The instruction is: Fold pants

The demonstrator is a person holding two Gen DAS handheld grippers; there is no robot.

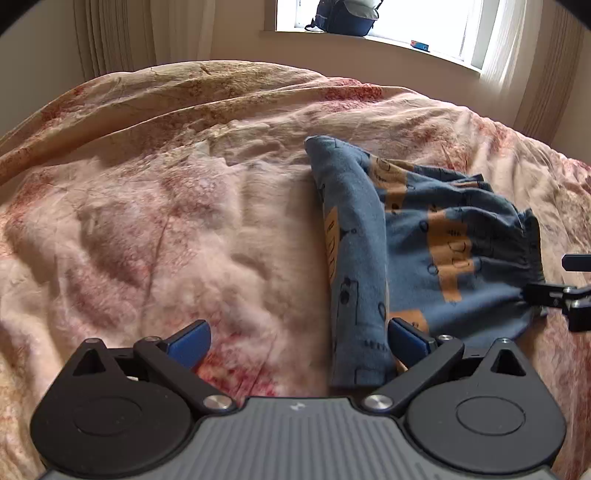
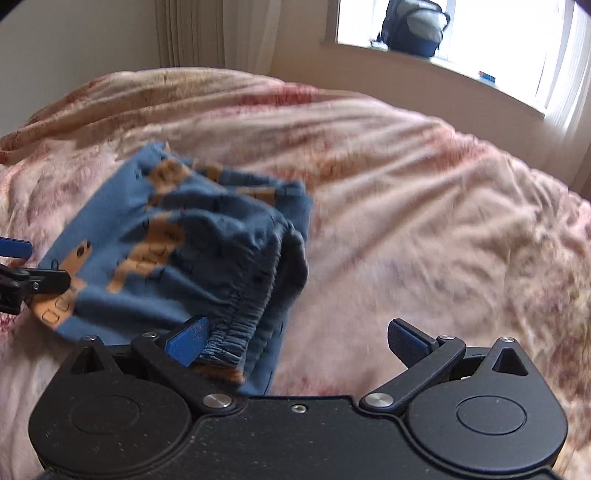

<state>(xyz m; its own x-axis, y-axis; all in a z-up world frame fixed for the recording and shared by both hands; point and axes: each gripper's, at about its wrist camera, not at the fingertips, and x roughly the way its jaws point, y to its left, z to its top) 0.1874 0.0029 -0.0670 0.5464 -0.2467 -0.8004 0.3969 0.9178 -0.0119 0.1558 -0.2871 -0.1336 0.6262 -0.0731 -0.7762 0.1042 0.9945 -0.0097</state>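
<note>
The left gripper (image 1: 297, 345) stands with its jaws spread wide and nothing between them; its right blue pad (image 1: 406, 338) sits just beside a long rolled fold of the pants (image 1: 436, 251), which runs away from the gripper along the garment's left edge. The right gripper (image 2: 297, 343) is likewise spread wide and holds nothing, though its left pad (image 2: 186, 345) touches or nearly touches the gathered elastic waistband (image 2: 255, 306); the right wrist view is blurred, so exact contact cannot be told. The pants, blue with orange patches, lie bunched between the two grippers on the bed's pink patterned bedspread (image 1: 166, 229), already doubled into a compact but uneven bundle, the waistband layers puckered and standing slightly proud. Beyond the bed, a dark bag (image 1: 345, 14) sits on the windowsill (image 1: 388, 37). Judging from this, the fold looks largely made but untidy. The risk lies in the soft, rumpled bedspread: a pad pressed down for a pinch could catch it together with the pants and drag both. The rolled edge could also spring open if only its top layer is taken, and a pull on the waistband from one side alone would likely skew the bundle rather than flatten it.
</note>
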